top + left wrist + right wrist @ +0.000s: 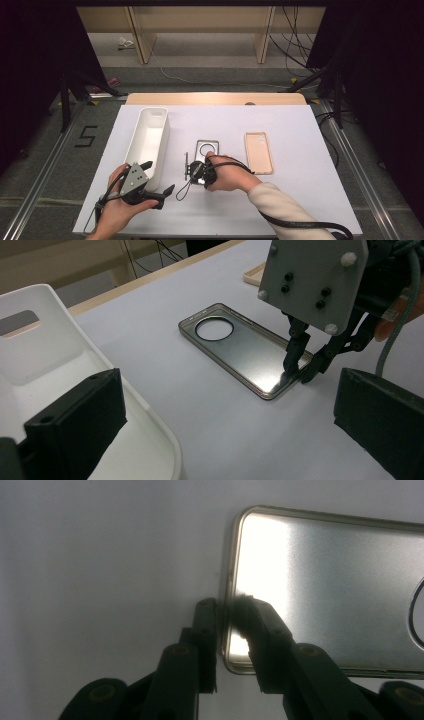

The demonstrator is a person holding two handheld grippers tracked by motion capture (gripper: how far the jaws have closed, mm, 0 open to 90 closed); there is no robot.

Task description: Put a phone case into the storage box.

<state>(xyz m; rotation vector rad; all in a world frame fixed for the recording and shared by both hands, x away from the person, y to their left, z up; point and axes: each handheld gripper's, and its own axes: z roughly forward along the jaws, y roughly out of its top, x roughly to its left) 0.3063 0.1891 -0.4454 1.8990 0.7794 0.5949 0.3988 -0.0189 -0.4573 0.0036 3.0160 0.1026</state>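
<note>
Left hand-held gripper (159,179) is hovering at the surface's (300,200) 7 o'clock, just beside the near end of the white bin (148,142), jaws standing wide apart, holding nothing

Clear phone case (206,151) is lying flat near the surface's centre, between the bin at its 9 o'clock and the beige case (258,152) at its 3 o'clock, apart from both

Right hand-held gripper (232,625) is straddling the clear case's near short edge by the corner: one jaw outside the rim, the other inside on the shiny back panel. Jaws are narrow and look to be pinching the rim wall; the left gripper view is showing the same tips (299,371) on that edge

Doing this step well, my read: keep the pinch square on the rim wall, not the rounded corner, so it isn't slipping off; get full pad contact before lifting; lift the near end first, since a thin flat shell is likely flexing and clinging to the surface

Orientation: open side up, long axis running 6 to 12 o'clock in the high view, camera ring (214,329) at the 12 o'clock end, gripped end at 6
</note>
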